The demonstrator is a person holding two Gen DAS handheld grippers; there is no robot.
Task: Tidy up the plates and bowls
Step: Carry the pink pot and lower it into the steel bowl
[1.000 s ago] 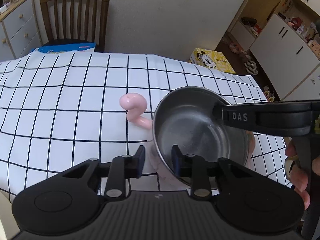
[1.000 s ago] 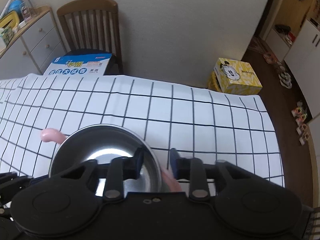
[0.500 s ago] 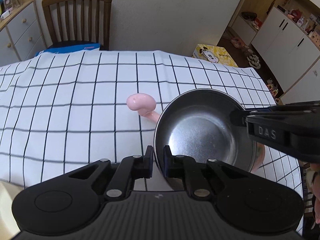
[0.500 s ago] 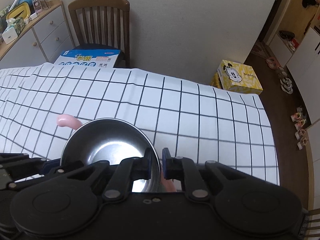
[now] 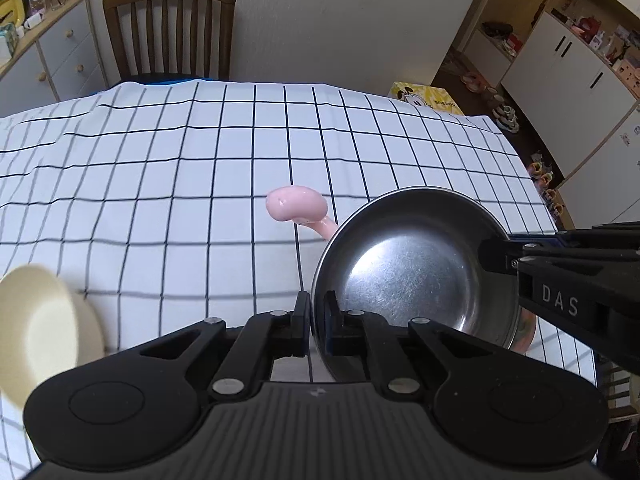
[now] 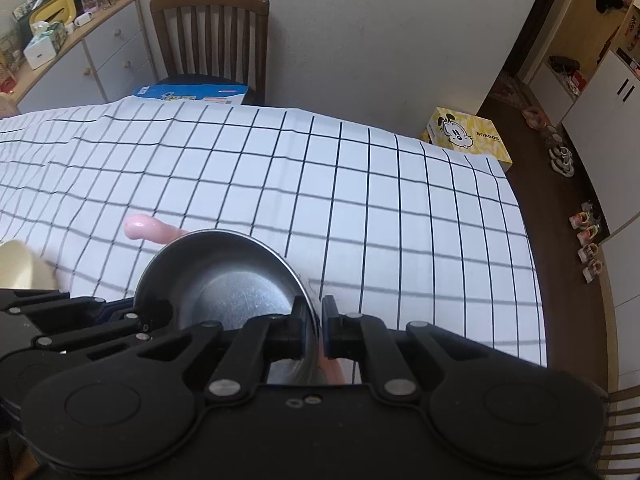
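Checked tablecloth [image 5: 168, 208] | one steel bowl [image 5: 408, 272] | two tools pinching rim: left tool [image 5: 317, 324], right tool [image 6: 319, 330]

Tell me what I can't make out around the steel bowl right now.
- Pink flamingo-shaped plate: body hidden under round stainless steel bowl in both views.
- Cream bowl: blurred, cut by left view's edge; a sliver in right view.
- Right gripper: rim contact masked by its fingers.
- Left gripper: the same.
- Blue box: text too small.

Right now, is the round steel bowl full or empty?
Empty: the round steel bowl shows only its bare, scratched shiny bottom in both views.
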